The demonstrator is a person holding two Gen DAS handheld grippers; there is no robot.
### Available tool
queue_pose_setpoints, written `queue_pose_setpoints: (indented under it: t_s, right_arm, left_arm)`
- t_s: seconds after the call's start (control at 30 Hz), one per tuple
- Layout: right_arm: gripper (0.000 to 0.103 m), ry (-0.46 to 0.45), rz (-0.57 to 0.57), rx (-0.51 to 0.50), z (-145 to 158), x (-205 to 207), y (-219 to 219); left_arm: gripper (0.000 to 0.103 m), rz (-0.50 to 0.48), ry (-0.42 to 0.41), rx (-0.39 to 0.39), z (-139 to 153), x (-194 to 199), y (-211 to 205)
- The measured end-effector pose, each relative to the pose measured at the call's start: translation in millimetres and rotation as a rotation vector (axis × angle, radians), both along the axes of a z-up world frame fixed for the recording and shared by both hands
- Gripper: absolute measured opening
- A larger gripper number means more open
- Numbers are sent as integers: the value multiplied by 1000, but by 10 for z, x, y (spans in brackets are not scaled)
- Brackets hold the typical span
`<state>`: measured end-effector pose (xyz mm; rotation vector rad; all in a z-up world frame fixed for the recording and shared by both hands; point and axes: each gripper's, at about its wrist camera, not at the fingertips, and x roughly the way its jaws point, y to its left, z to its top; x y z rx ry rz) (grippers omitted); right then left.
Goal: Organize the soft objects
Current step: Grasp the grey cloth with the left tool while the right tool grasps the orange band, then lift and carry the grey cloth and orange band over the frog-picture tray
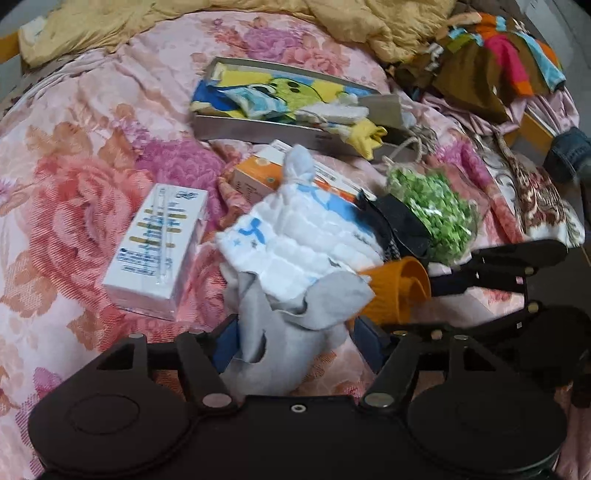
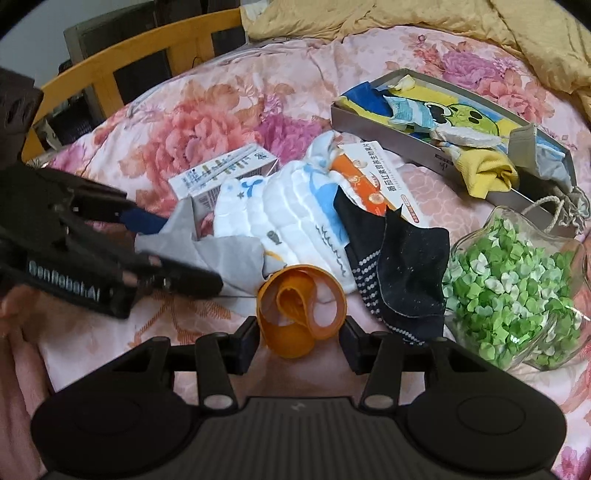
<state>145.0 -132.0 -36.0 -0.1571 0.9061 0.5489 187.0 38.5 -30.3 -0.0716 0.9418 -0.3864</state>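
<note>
A grey cloth (image 1: pixel 291 332) lies on the floral bedspread between the blue pads of my left gripper (image 1: pixel 299 339), whose jaws stand apart and do not press on it. The right wrist view shows the same gripper (image 2: pixel 181 254) straddling the grey cloth (image 2: pixel 221 254) from the left. My right gripper (image 2: pixel 301 338) is shut on a curled orange sock (image 2: pixel 295 314), a pad against each side. A white quilted cloth (image 2: pixel 291 206) with blue prints and black dotted socks (image 2: pixel 399 266) lie just beyond. A grey tray (image 2: pixel 369 122) holds yellow and blue cartoon cloths.
A glass bowl of green paper hearts (image 2: pixel 509 284) stands at the right. A white carton (image 1: pixel 159 243) and an orange box (image 1: pixel 255 173) lie among the cloths. A yellow blanket (image 1: pixel 110 22), striped clothes (image 1: pixel 509 59) and a wooden bed rail (image 2: pixel 110 62) border the bed.
</note>
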Motion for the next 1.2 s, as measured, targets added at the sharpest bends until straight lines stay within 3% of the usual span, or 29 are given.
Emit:
queue_pose_setpoints:
  t_s: [0.07, 0.13, 0.3, 0.43, 0.57, 0.77, 0.9, 1.2]
  right_arm:
    - [59, 1, -2, 3, -9, 16, -5]
    - [66, 0, -4, 3, -25, 24, -2]
    - [69, 9, -8, 16, -58, 42, -4]
    - [73, 1, 3, 6, -96, 48, 24]
    - [74, -17, 16, -7, -105, 30, 62]
    - [50, -46, 4, -17, -86, 21, 60]
    - [35, -46, 21, -14, -73, 8, 64]
    - [30, -108, -3, 13, 60, -20, -22]
  left_arm:
    - [67, -14, -10, 27, -21, -11, -32]
    - [58, -22, -6, 49, -38, -9, -43]
    - [34, -43, 28, 57, -66, 0, -48]
    - [25, -86, 39, 105, -95, -41, -124]
    - [18, -69, 38, 121, -93, -44, -117]
    - [15, -22, 32, 115, -73, -32, -85]
    - [12, -4, 40, 65, -39, -16, -38]
    - [9, 38, -6, -25, 83, -48, 31]
